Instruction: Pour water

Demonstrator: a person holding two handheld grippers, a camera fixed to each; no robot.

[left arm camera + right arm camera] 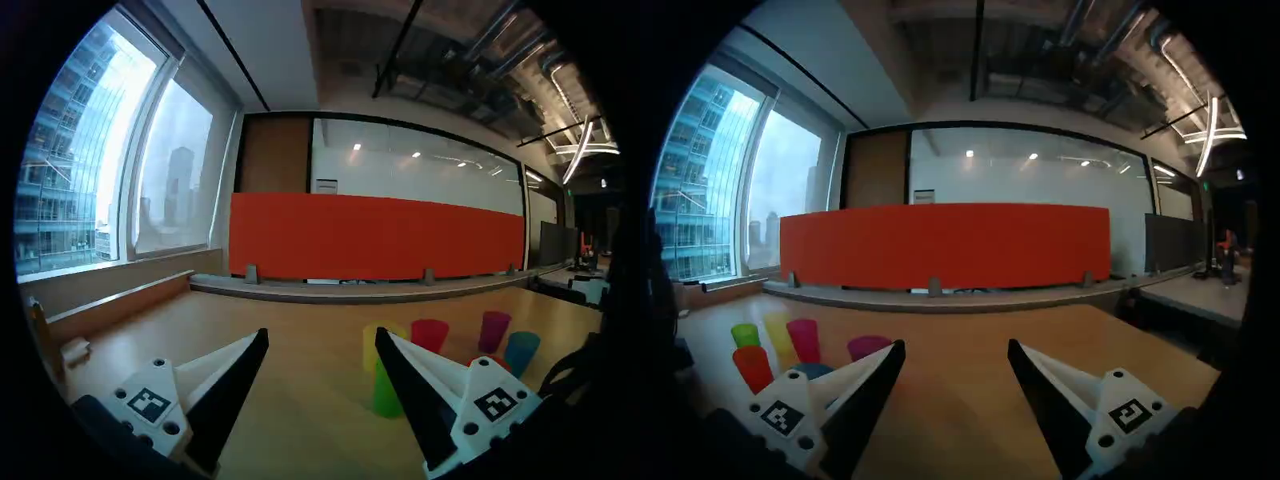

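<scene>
The left gripper (320,376), white-bodied with black fingers and square coded markers, sits at the bottom of the left gripper view. Its fingers are spread well apart and clamped on nothing. Beyond it, on the light wooden tabletop (304,336) in the lower right of the frame, stand several cups. A translucent green plastic cup (384,396) is just beside the right-hand finger, with a yellow plastic cup (370,340) behind it. Farther right are a red-pink plastic cup (430,334), a purple plastic cup (494,330) and a teal plastic cup (522,350). In the right gripper view the right gripper (954,376) lies along the bottom of the frame, its fingers likewise wide apart and gripping nothing. There the cups are grouped in the lower left, some partly hidden by the left-hand finger. A long orange divider panel (944,244) crosses mid-frame behind the table, with tall windows (704,200) at the left edge.
</scene>
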